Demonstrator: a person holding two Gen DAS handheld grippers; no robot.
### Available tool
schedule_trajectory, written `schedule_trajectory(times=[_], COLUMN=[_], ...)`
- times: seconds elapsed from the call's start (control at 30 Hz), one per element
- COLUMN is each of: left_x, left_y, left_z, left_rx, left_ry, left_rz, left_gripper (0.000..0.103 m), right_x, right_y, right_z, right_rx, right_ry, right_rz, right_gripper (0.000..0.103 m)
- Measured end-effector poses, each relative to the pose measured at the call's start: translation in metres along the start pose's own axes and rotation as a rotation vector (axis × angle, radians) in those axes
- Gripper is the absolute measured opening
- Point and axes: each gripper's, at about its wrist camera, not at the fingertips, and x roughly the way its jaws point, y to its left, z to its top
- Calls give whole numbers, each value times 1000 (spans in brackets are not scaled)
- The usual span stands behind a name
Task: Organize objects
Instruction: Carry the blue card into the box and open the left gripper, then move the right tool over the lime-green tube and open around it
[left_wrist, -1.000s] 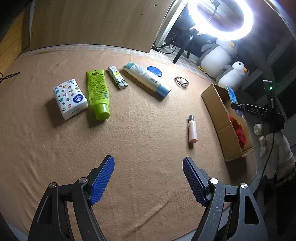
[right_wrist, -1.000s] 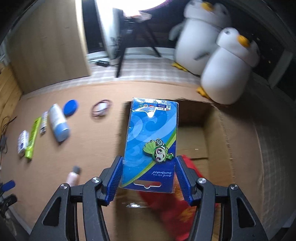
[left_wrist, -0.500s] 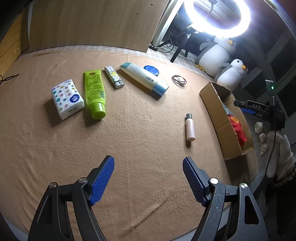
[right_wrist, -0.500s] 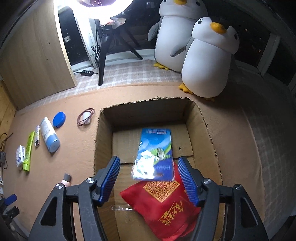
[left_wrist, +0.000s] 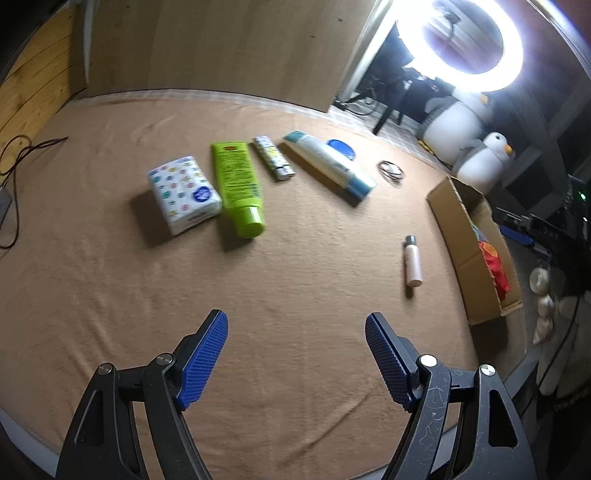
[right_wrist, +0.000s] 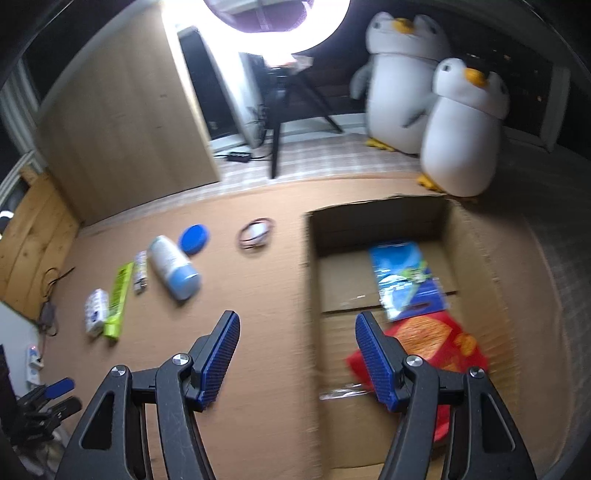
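A cardboard box (right_wrist: 476, 266) holds a blue card packet (right_wrist: 404, 280) and a red packet (right_wrist: 436, 339). The box also shows in the left wrist view (left_wrist: 458, 225). My right gripper (right_wrist: 297, 326) is open and empty, above the box's left wall. My left gripper (left_wrist: 295, 332) is open and empty above the brown cloth. On the cloth lie a tissue pack (left_wrist: 183, 192), a green tube (left_wrist: 238, 184), a lighter (left_wrist: 273, 162), a white and blue tube (left_wrist: 330, 168), a blue lid (left_wrist: 341, 149), a hair tie (left_wrist: 390, 170) and a small pink bottle (left_wrist: 412, 260).
Two plush penguins (right_wrist: 432, 122) stand behind the box. A ring light on a tripod (right_wrist: 280, 110) and a wooden panel (right_wrist: 122, 136) stand at the back. Cables (left_wrist: 14, 162) lie at the cloth's left edge.
My right gripper let go of the blue card packet, which dropped into the box, then moved left over the box's left wall. My left gripper shifted only slightly.
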Motion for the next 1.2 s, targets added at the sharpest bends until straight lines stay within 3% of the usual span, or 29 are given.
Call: schedule_trajectory(times=[0.43,0.73,0.97,1.2], left_x=[-15,7,52,105], left_y=[55,55,42,33], left_z=[34,87,136,163], left_rx=[-80,-55,-18,16], left_ry=[-70,-82,-25,70], left_rz=[83,72,75,120], left_gripper=[80,80,79,79], right_x=[6,17,23,16], right_y=[71,96,95,78], right_z=[-15,-26,-35,-42], right_rx=[-55,-32,0,22], right_ry=[28,67,93,91], right_rz=[142,209,194,151], right_gripper=[61,61,61,61])
